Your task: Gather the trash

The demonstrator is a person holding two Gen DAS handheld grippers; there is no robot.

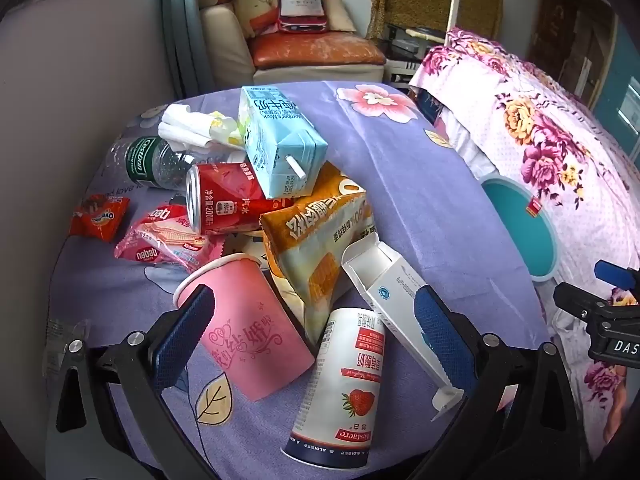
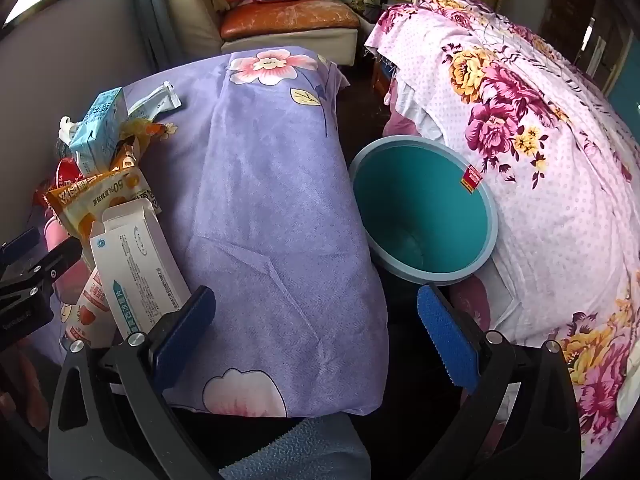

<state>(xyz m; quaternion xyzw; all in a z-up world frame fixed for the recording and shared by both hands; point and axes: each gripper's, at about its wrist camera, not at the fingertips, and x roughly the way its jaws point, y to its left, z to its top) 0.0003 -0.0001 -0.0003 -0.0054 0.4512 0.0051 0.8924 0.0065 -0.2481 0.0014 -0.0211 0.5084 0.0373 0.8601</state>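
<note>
A pile of trash lies on the purple floral cloth [image 1: 400, 184]: a pink paper cup [image 1: 248, 328], a strawberry yogurt cup [image 1: 340, 392], a white open carton [image 1: 400, 300], an orange snack bag [image 1: 320, 240], a red can [image 1: 228, 204], a blue milk box [image 1: 276, 140], a plastic bottle [image 1: 152, 160] and wrappers [image 1: 168, 240]. My left gripper [image 1: 316, 336] is open, its jaws on either side of the pink cup and yogurt cup. My right gripper [image 2: 316, 336] is open and empty over the cloth's edge, near the teal bin [image 2: 424, 216].
A bed with a pink flowered cover [image 2: 540, 160] stands right of the bin. A grey panel [image 1: 80, 60] bounds the left side. A sofa seat [image 1: 316, 52] with cushions is at the back. A blue cloth [image 2: 304, 452] lies under my right gripper.
</note>
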